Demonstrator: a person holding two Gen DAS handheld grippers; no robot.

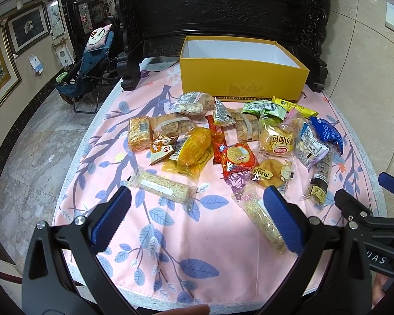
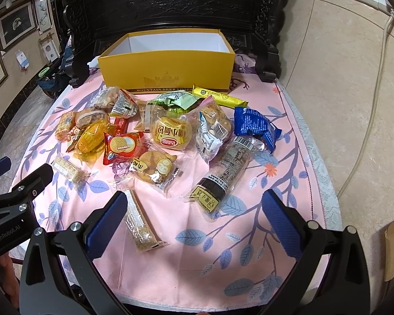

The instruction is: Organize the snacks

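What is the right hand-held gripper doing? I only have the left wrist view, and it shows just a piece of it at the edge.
Observer: In the right wrist view the right hand-held gripper is open and holds nothing, above the pink cloth.
Operator: Which snack is it facing?
Observer: The dark roll snack lies just ahead of it on the cloth, untouched.
Operator: Anything beyond the table's right side that I can't see?
Observer: A white cable runs down the wall toward the floor.
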